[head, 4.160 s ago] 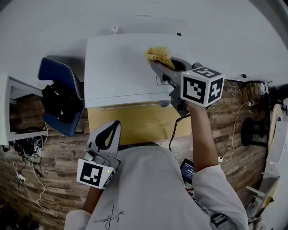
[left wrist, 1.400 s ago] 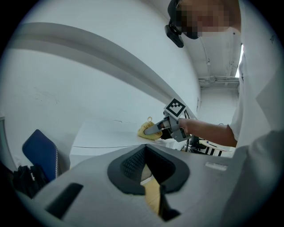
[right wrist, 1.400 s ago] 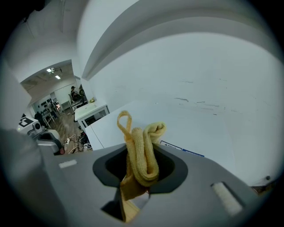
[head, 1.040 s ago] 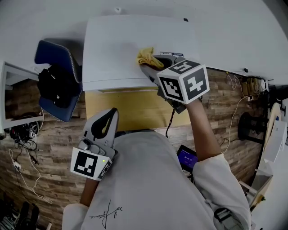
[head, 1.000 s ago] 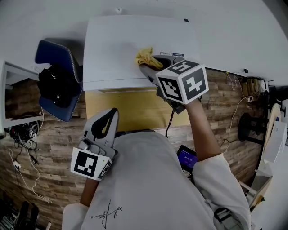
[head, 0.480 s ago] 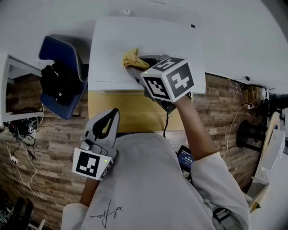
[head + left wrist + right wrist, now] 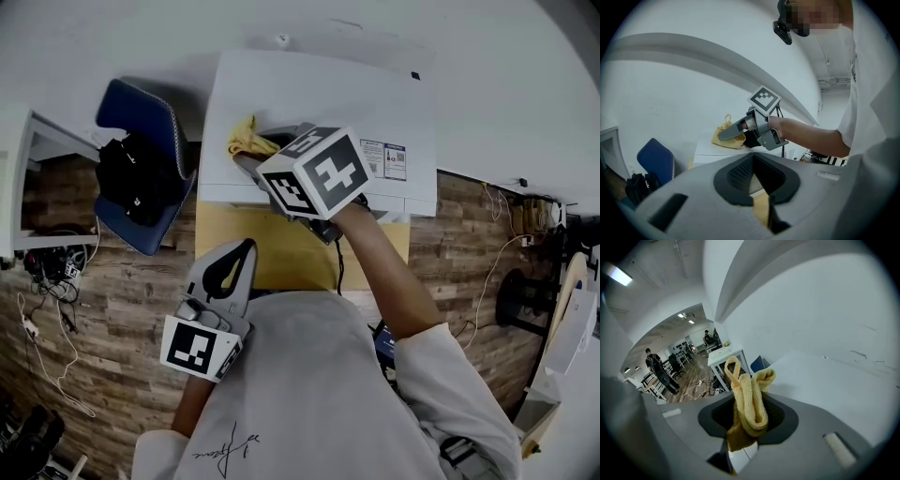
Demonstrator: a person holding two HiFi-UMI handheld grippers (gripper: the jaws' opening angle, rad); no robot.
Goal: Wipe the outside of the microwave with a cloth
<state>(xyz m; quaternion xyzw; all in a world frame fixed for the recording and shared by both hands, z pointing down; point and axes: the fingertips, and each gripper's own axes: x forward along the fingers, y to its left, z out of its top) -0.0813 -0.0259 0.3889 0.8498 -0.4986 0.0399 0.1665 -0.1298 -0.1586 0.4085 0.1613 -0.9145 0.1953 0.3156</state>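
Note:
The white microwave (image 7: pixel 319 98) stands on a yellow-topped table against the wall. My right gripper (image 7: pixel 246 157) is shut on a folded yellow cloth (image 7: pixel 245 138) and presses it on the microwave's top near its left edge. In the right gripper view the cloth (image 7: pixel 749 401) bulges out of the gripper (image 7: pixel 747 427), with the white top (image 7: pixel 843 380) beyond. My left gripper (image 7: pixel 246 247) hangs shut and holds nothing, low in front of the table. The left gripper view shows the gripper (image 7: pixel 757 187) itself, and further off the right gripper (image 7: pixel 725 135) on the cloth (image 7: pixel 723 137).
A blue chair (image 7: pixel 141 127) with a black bag (image 7: pixel 134 180) stands left of the microwave. A white desk (image 7: pixel 23 187) sits further left. Cables (image 7: pixel 42 309) lie on the wooden floor. A sticker (image 7: pixel 384 159) marks the microwave's right side. The white wall runs behind.
My right gripper has slid the cloth leftward across the microwave's top, from right of the middle to the left edge. The left gripper has stayed put.

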